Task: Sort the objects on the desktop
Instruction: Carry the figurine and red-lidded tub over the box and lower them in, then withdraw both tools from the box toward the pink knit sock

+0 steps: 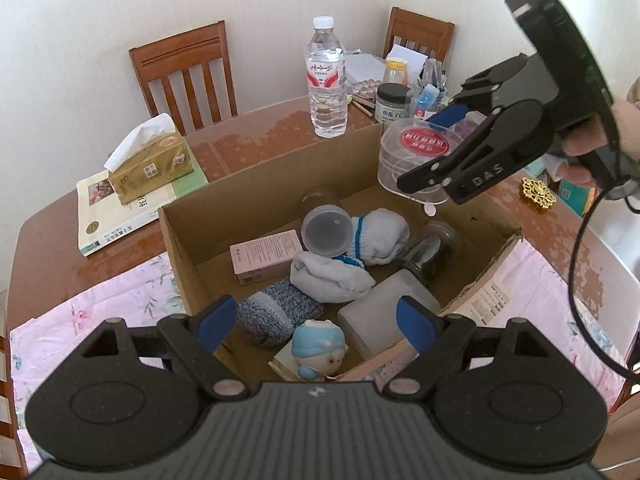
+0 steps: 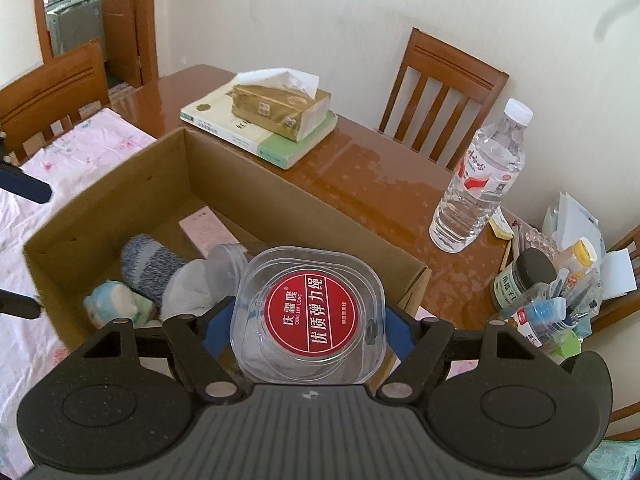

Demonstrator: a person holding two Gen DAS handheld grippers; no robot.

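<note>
the clear tub [image 2: 310, 316] with the red round label is pinched between the blue pads [image 2: 398, 330] of the right gripper [image 2: 308, 330], held in the air over the box's [image 1: 192, 236] far right corner (seen from the left camera). a hand [image 1: 588, 152] grips the handle behind it. inside the box: two white socks [image 1: 376, 236], a blue knit sock [image 1: 276, 310], a pink carton [image 1: 266, 256], a clear cup [image 1: 326, 232] on its side, a dark jar [image 1: 434, 250], a frosted block [image 1: 390, 306] and a small blue-capped toy [image 1: 318, 348] at the near wall. the left gripper [image 1: 316, 322] hangs over the box's near edge, jaws spread wide, nothing between them. beyond the box stands a water bottle [image 1: 326, 80]; left of the box a tissue pack [image 1: 150, 156] lies on a book [image 1: 100, 216]. under the box, a pink cloth [image 1: 100, 304] on the table [image 1: 256, 136].
</note>
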